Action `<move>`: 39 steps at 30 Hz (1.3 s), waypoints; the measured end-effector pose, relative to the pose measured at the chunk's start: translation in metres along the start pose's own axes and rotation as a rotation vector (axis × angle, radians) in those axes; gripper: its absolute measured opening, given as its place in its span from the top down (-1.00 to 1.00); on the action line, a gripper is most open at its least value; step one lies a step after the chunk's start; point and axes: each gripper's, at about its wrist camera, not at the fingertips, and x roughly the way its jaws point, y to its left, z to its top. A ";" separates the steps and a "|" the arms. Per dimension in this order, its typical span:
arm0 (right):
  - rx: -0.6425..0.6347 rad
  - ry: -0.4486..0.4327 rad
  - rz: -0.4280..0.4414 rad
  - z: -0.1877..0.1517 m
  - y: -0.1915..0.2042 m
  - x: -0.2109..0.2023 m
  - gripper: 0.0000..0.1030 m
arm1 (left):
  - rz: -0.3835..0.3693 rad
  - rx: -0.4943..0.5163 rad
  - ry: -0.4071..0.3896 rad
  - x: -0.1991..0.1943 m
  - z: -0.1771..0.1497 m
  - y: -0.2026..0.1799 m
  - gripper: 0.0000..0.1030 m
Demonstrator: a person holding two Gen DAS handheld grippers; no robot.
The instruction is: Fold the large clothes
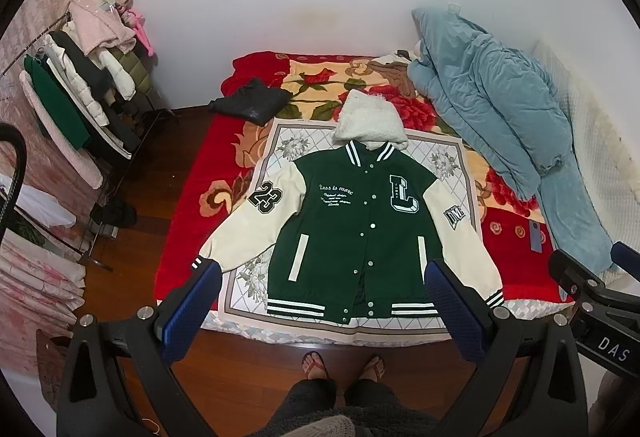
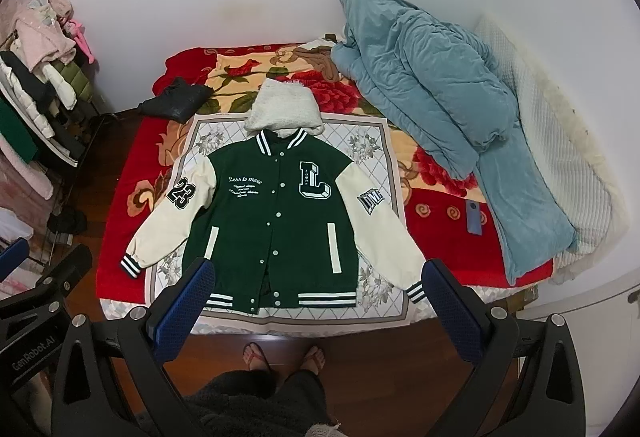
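A green varsity jacket (image 1: 352, 233) with cream sleeves and a white hood (image 1: 370, 117) lies flat, front up, sleeves spread, on a white patterned cloth (image 1: 280, 145) on the bed. It also shows in the right wrist view (image 2: 276, 221). My left gripper (image 1: 322, 301) is open and empty, held above the jacket's hem near the bed's front edge. My right gripper (image 2: 318, 297) is open and empty at the same height, beside the left one. Both are apart from the jacket.
A red floral blanket (image 1: 192, 197) covers the bed. A blue quilt (image 1: 492, 109) is heaped at the right, a black garment (image 1: 248, 101) at the far left corner. A clothes rack (image 1: 84, 85) stands left. My feet (image 1: 340, 365) stand on the wooden floor.
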 end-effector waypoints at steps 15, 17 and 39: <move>-0.001 -0.005 -0.001 0.004 0.001 -0.004 -1.00 | -0.005 -0.001 -0.003 -0.001 0.000 -0.001 -1.00; 0.000 -0.005 -0.002 0.005 0.000 -0.003 -1.00 | -0.004 -0.002 -0.003 -0.002 0.000 0.000 -1.00; -0.004 -0.002 -0.002 0.010 0.008 -0.009 -1.00 | -0.008 -0.003 -0.005 -0.003 0.000 -0.001 -1.00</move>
